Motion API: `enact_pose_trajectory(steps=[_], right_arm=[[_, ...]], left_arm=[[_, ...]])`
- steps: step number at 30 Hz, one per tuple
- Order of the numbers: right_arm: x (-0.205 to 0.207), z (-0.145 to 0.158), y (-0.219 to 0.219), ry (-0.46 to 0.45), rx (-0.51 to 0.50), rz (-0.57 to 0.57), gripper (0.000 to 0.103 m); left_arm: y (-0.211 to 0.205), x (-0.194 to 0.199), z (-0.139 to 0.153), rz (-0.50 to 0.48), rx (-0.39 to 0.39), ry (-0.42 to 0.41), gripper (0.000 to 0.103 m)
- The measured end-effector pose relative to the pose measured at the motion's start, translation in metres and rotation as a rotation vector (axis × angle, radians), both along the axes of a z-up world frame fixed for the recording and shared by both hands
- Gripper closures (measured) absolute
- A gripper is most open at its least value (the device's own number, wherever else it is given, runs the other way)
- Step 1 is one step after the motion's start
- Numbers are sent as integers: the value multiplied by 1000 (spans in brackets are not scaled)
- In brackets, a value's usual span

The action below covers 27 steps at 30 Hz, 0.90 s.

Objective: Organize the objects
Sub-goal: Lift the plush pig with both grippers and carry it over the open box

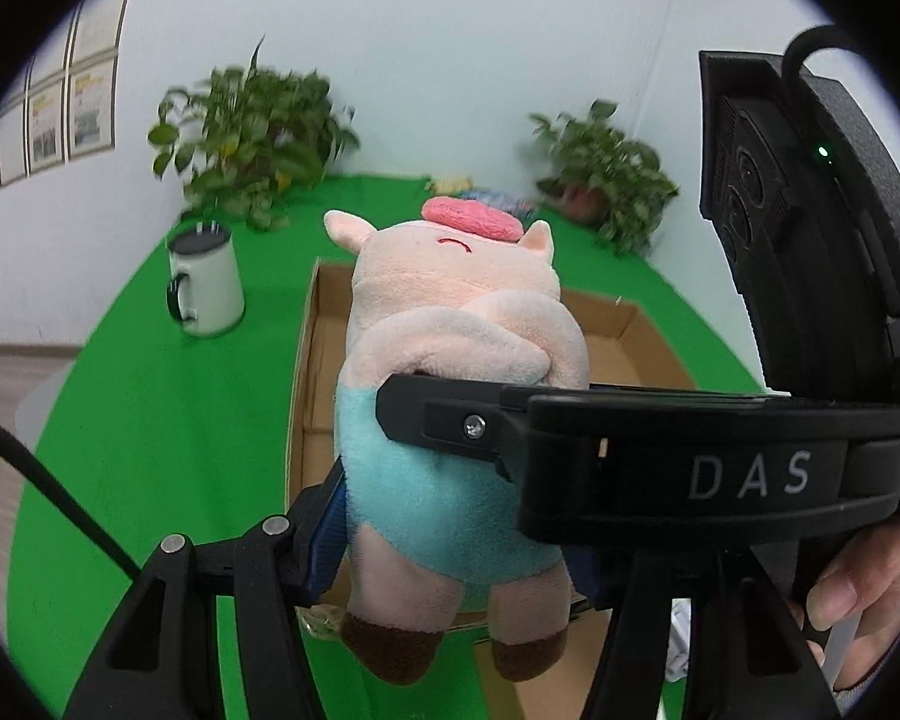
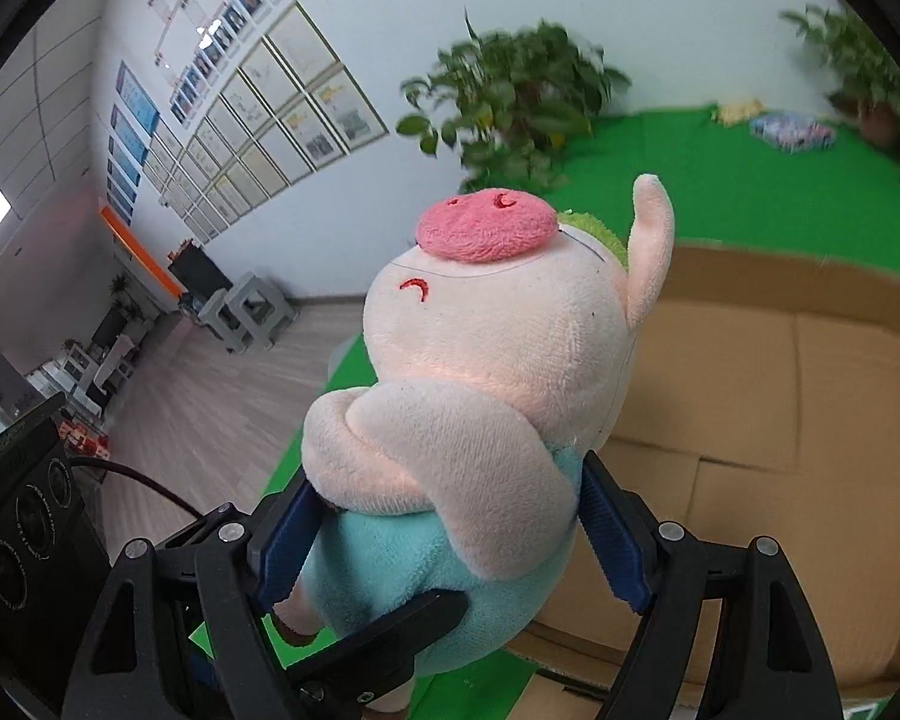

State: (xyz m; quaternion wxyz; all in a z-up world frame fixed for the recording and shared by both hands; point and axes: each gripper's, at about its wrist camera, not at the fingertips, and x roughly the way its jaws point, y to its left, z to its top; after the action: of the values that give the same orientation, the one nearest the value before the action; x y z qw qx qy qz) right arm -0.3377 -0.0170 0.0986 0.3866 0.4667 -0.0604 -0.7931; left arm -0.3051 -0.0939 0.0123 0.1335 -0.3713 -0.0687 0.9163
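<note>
A plush pig point(image 1: 450, 324) with a pink snout, cream body and teal trousers hangs upright over an open cardboard box point(image 1: 624, 324). My left gripper point(image 1: 450, 546) is shut on its teal lower body, the blue pads point(image 1: 324, 528) pressing in. From the right, one of my right gripper's fingers point(image 1: 438, 420) crosses the pig's waist under its folded arms. In the right wrist view my right gripper point(image 2: 450, 540) is shut on the same plush pig point(image 2: 498, 348), blue pads point(image 2: 612, 540) on both flanks. A left finger point(image 2: 390, 624) shows below.
The box point(image 2: 810, 390) lies on a green cloth point(image 1: 150, 420). A white mug point(image 1: 207, 282) stands left of the box. Two potted plants point(image 1: 252, 138) point(image 1: 606, 174) and a colourful packet point(image 2: 792, 132) sit at the back wall. A person's hand point(image 1: 858, 588) holds the right gripper.
</note>
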Motion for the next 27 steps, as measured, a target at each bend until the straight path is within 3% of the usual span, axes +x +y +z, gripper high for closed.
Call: enact_pose_trajectory(steps=[4, 11, 13, 17, 22, 27], right_arm=[[-10, -86, 15, -95, -2, 11, 25], [-23, -171, -5, -199, 48, 34, 25], [-26, -186, -2, -220, 36, 40, 23], [-30, -197, -5, -241, 2, 69, 17], [-24, -194, -3, -252, -12, 70, 12], [-17, -157, 16, -224, -145, 63, 5]], left_arm=[[-6, -15, -29, 19, -2, -92, 44], [-16, -28, -65, 18, 18, -225, 44], [-18, -27, -68, 2, -4, -221, 43], [-24, -16, -59, 3, -25, -206, 40], [-45, 11, -33, 19, 22, -113, 40], [-64, 3, -38, 71, 60, -141, 40]])
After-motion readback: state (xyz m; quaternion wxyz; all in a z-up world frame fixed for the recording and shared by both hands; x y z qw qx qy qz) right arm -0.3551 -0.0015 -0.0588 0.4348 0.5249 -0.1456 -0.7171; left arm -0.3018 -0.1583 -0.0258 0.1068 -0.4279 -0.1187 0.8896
